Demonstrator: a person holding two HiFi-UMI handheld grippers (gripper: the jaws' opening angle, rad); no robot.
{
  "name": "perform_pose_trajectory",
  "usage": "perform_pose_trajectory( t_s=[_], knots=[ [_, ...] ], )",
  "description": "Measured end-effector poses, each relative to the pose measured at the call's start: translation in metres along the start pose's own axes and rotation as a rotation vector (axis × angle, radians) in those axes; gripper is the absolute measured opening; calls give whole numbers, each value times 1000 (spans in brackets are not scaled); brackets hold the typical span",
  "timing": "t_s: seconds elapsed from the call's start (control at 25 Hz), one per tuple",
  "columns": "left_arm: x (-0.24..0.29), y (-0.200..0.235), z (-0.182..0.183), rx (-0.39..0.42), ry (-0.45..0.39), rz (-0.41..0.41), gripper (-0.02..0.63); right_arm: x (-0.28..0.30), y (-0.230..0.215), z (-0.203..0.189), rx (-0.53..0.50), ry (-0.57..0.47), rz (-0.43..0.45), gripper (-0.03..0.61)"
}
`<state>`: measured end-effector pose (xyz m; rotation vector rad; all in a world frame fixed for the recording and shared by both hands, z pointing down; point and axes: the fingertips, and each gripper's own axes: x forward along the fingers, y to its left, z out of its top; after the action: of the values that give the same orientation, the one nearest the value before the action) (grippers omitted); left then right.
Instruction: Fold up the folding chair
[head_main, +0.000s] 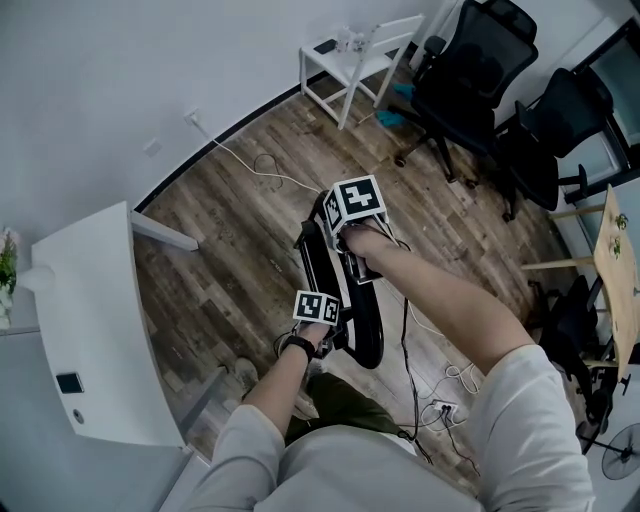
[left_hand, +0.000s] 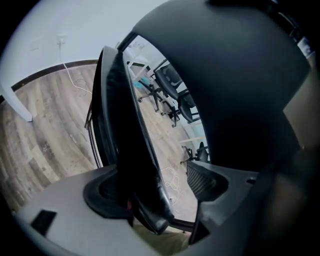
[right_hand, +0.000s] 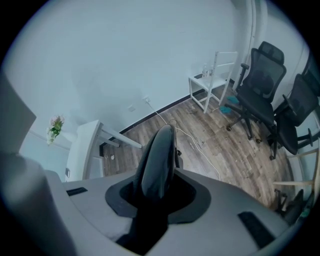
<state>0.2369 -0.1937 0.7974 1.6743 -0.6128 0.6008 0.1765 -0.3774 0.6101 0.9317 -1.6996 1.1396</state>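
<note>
The black folding chair stands nearly flat on the wood floor just in front of the person. My right gripper is at its upper end and points steeply down. In the right gripper view the chair's rounded black edge fills the gap of my right gripper, which is shut on it. My left gripper is lower, at the chair's near side. In the left gripper view a black panel of the chair passes between the wide jaws of my left gripper. It lies against the left pad and stands clear of the right pad.
A white desk stands at the left, its leg close to the chair. At the back are a small white table and two black office chairs. Cables and a power strip lie on the floor at the right.
</note>
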Motion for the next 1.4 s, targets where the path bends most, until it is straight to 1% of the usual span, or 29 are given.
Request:
perform_pose_trajectory(
  t_s=[0.08, 0.2, 0.28, 0.36, 0.4, 0.44, 0.56, 0.68, 0.8, 0.88, 0.92, 1.0, 1.08, 1.2, 1.28, 1.36, 1.4],
  knots=[
    [3, 1, -2, 32, 29, 11, 364, 0, 1, 0, -1, -4, -1, 114],
    [1, -7, -8, 79, 92, -50, 376, -1, -2, -1, 1, -5, 1, 114],
    [-7, -8, -10, 78, 104, -77, 380, -2, -1, 0, 5, -3, 5, 115],
    [-21, -8, -14, 63, 96, -100, 390, -1, 2, 0, 12, -3, 16, 118],
    [-30, -9, -16, 61, 88, -114, 391, -1, 4, 0, 13, -1, 21, 123],
    [-41, -12, -18, 65, 76, -129, 407, -1, 5, 0, 12, 1, 24, 126],
    [-83, -30, -18, 115, 42, -166, 407, 2, 8, 0, -1, 11, 19, 126],
    [-137, -79, -10, 174, -43, -184, 407, 3, 9, -1, -11, 26, 16, 126],
    [-168, -131, 3, 156, -142, -184, 407, 1, 7, -3, -24, 54, 13, 126],
    [-174, -151, 9, 153, -190, -145, 407, 3, 8, -6, -38, 83, 9, 126],
    [-174, -157, 12, 160, -207, -110, 407, 4, 9, -8, -48, 96, 7, 126],
    [-169, -164, 18, 190, -223, -13, 407, 5, 11, -7, -65, 113, 0, 126],
    [-161, -167, 27, 219, -238, 104, 407, 5, 16, -3, -82, 123, -6, 126],
    [-150, -160, 35, 218, -256, 265, 407, 6, 23, -2, -108, 142, -12, 126],
    [-143, -153, 34, 202, -245, 332, 407, 7, 29, -3, -124, 149, -9, 130],
    [-132, -147, 32, 193, -220, 370, 405, 9, 33, -1, -140, 143, -16, 135],
    [-129, -146, 32, 190, -213, 376, 376, 10, 32, 1, -147, 137, -27, 129]
  ],
)
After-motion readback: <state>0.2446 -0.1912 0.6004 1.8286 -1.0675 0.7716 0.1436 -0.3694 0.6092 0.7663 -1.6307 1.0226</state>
